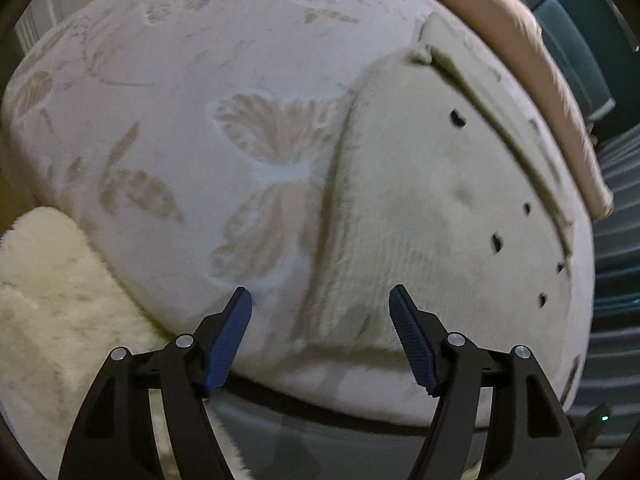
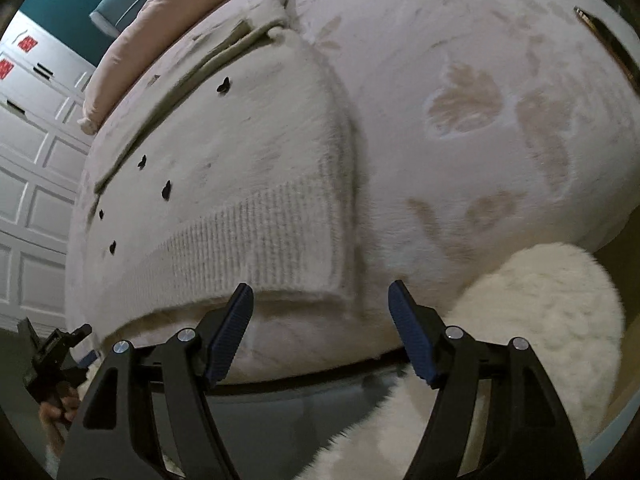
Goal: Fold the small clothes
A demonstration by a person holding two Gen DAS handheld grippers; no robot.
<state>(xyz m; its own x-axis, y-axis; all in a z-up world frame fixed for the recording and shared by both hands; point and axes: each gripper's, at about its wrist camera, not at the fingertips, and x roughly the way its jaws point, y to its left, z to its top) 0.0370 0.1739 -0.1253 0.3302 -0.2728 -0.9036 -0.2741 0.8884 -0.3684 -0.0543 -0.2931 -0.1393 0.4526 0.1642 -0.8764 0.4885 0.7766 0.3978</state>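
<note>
Our 2 grippers, left gripper [image 1: 320, 300] and right gripper [image 2: 320, 296], are wide open and hold nothing. The fluffy sweater [image 1: 420, 200] lies flat on the butterfly blanket [image 1: 180, 80]. It looks soft and floppy, so we should pinch its bottom corners

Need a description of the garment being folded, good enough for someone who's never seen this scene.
Start from the bed, covered by a pale blanket printed with butterflies. Near its front edge lies a cream fuzzy sweater, folded into a flat rectangle. Unlike the white fluffy rug on the floor below the bed's edge, it has a ribbed hem and small dark bows dotted along one side.
</note>
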